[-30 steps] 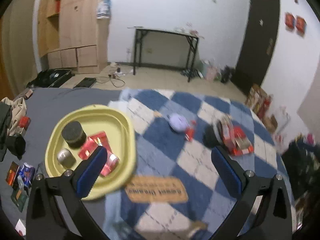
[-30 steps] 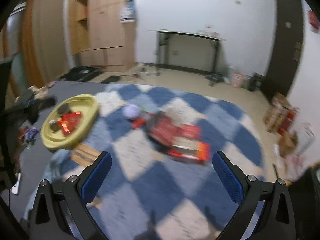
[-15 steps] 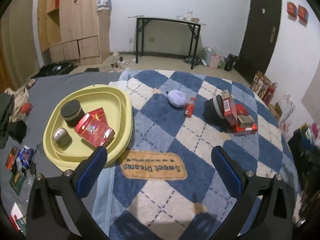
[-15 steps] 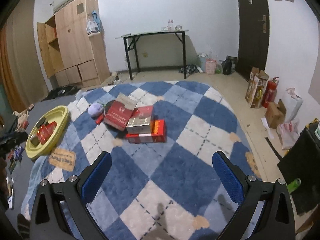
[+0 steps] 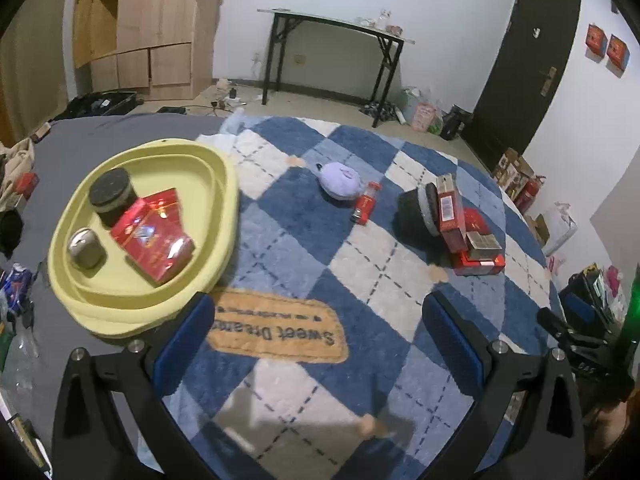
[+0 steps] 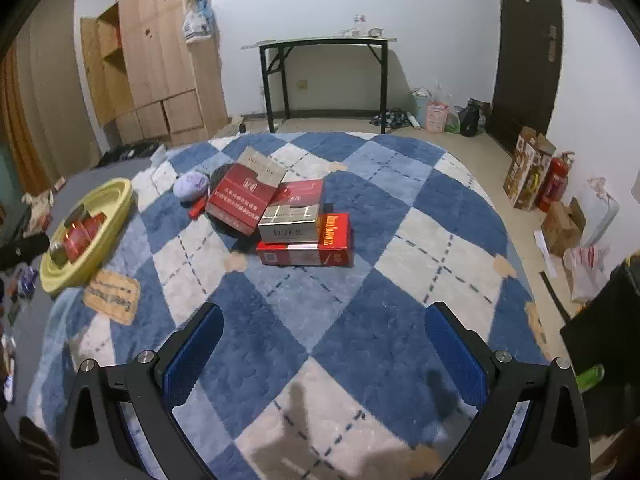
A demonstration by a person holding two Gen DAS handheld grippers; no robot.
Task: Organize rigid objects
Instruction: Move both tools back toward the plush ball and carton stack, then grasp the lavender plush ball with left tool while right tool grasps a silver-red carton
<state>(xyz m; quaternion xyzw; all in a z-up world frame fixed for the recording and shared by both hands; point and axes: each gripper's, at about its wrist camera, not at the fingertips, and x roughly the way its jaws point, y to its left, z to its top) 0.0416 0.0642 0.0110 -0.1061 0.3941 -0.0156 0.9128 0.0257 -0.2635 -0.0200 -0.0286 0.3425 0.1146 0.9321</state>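
Boxes (image 6: 304, 236) sat in a loose pile mid-rug: a flat red carton at the bottom, a silver-grey pack on top of it, and a bigger red box (image 6: 240, 200) leaning against a dark round tin (image 5: 416, 212). All were rigid card with sharp edges and glossy faces, likely slick under the pads. Just beside them lay a small red lighter-shaped item (image 5: 365, 208) and a soft lilac pouch (image 5: 341, 180). Yellow tray (image 5: 224, 184), smooth plastic with a raised rim, sat at the rug's left edge and already held a round black-lidded jar (image 5: 113, 196), a metal puck (image 5: 86, 248) and a red box (image 5: 154, 236).

Left hand-held gripper (image 5: 320, 344) and right hand-held gripper (image 6: 320, 344) were both spread wide, empty, above the plush checked rug (image 6: 360, 320), well short of the pile.

Judgement: between picks, part sorted. Next move probably calls for the right one to drop onto the top pack, close across its narrow sides and carry it to the tray; the leaning box may topple.
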